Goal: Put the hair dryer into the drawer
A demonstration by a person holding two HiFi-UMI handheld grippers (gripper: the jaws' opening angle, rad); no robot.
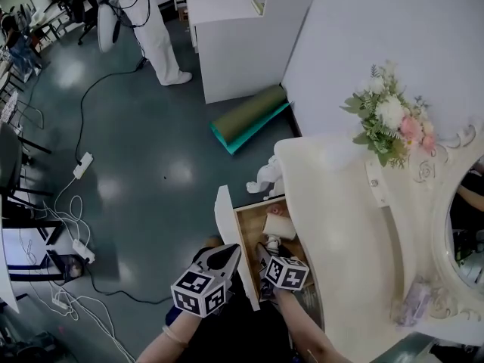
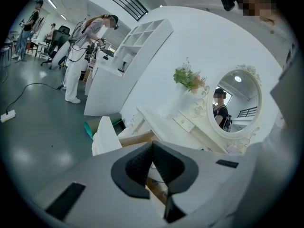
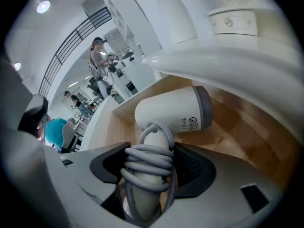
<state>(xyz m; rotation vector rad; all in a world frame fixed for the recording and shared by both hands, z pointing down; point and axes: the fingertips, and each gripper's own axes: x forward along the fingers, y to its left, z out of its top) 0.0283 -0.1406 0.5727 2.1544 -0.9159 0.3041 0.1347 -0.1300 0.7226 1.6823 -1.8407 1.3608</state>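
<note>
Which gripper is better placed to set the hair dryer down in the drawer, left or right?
Right. The right gripper clamps the hair dryer by its cord-wrapped handle, right over the open drawer. The left gripper is shut, empty, and outside the drawer front.

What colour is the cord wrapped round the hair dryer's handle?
Grey cord; the right gripper view shows it best.

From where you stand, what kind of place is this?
Likely a staged bedroom corner in a workroom: white dressing table, oval mirror and flowers, with a power strip on the floor.
</note>
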